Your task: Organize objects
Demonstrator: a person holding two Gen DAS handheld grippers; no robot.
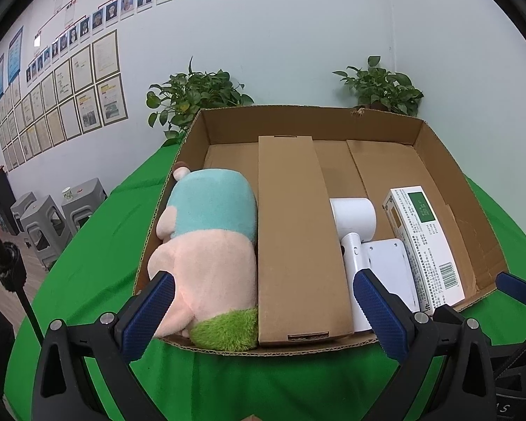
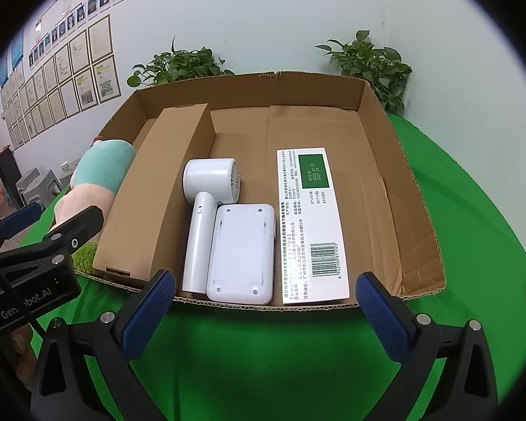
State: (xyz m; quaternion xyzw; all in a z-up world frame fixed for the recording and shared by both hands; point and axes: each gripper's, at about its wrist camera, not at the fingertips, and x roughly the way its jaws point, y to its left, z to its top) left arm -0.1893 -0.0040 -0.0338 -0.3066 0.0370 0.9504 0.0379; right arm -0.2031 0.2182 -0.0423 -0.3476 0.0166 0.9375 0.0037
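Green cloth covers the worktop (image 2: pixel 263 351) under both your tongs; your left tongs (image 1: pixel 263 319) and right tongs (image 2: pixel 264 312) gape wide, holding nothing. Just beyond them, the cardboard tray (image 2: pixel 417 210) holds a plush toy (image 1: pixel 210 245), long brown box (image 1: pixel 294 238), white hair dryer (image 2: pixel 207 207), white device (image 2: pixel 242 252) and printed carton (image 2: pixel 312 224). Potted plants (image 2: pixel 368 63) stand behind.

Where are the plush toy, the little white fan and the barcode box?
plush toy (image 1: pixel 207 242): left wrist view, pink belly.
white fan (image 2: pixel 210 175): right wrist view, round head.
barcode box (image 2: pixel 312 224): right wrist view, printed top face.

Plush toy (image 1: pixel 210 245) left in box (image 1: pixel 298 119)
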